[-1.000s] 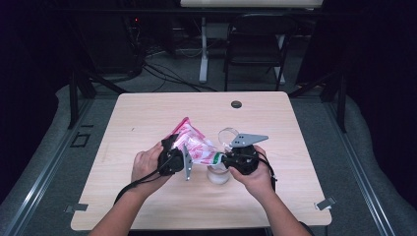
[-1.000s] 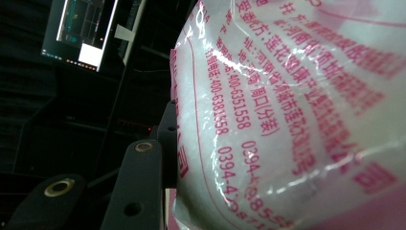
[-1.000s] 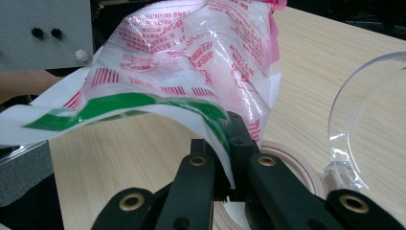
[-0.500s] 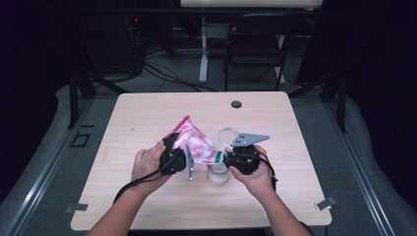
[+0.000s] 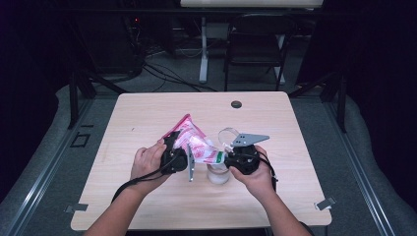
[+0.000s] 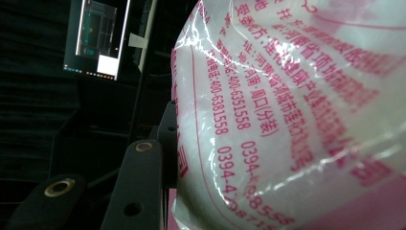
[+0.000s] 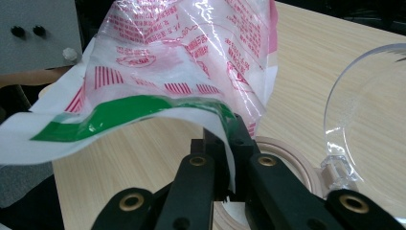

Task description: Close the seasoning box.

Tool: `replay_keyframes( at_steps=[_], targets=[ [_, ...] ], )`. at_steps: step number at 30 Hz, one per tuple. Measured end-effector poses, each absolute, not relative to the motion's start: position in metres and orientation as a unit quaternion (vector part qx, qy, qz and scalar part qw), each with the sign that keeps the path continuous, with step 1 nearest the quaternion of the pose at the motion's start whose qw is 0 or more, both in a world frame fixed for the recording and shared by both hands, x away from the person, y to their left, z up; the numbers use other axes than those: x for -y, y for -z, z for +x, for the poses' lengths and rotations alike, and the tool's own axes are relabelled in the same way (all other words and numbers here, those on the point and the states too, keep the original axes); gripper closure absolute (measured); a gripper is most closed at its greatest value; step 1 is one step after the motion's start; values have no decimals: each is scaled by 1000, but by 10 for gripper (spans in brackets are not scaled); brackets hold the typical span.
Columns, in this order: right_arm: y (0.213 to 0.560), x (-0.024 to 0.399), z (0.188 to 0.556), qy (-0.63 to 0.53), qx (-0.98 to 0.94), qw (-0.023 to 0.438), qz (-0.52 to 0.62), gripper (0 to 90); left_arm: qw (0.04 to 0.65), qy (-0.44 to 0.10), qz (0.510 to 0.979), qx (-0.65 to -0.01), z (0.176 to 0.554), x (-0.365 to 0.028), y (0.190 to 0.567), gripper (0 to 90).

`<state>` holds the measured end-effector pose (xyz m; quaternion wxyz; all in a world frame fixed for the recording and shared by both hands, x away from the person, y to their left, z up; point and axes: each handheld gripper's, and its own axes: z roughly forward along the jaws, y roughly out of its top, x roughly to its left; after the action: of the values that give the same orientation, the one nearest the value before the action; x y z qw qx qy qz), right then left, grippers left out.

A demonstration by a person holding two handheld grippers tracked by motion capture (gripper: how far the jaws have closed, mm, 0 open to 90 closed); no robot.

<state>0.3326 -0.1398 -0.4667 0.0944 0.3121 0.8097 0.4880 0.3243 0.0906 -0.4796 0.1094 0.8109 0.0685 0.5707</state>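
Bag (image 5: 195,143): pink-printed plastic, tilted above jar (image 5: 218,173) on tabletop (image 5: 295,147).
Left claw (image 5: 189,162): partly open, gripping bag's bulging body.
Right claw (image 7: 229,143): closed, pinching bag's green-striped edge.

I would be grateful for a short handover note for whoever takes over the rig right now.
Left gripper: closed around the body of the pink-and-white bag, holding it tilted.
Right gripper: shut on the bag's green-striped open edge, just above the clear jar.
The jar's hinged lid stands open; the jar rests on the table.
Done: bag lifted, mouth brought to the jar.
Left: pouring; whether grains have gone in cannot be told.
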Motion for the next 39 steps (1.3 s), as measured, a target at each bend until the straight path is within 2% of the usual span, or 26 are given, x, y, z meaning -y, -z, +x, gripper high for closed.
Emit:
replay_keyframes(
  at_steps=[39],
  targets=[
    [472, 145, 333, -479, -810, 98, 323, 900, 87, -598, 796, -29, 320, -81, 476, 628]
  ],
)
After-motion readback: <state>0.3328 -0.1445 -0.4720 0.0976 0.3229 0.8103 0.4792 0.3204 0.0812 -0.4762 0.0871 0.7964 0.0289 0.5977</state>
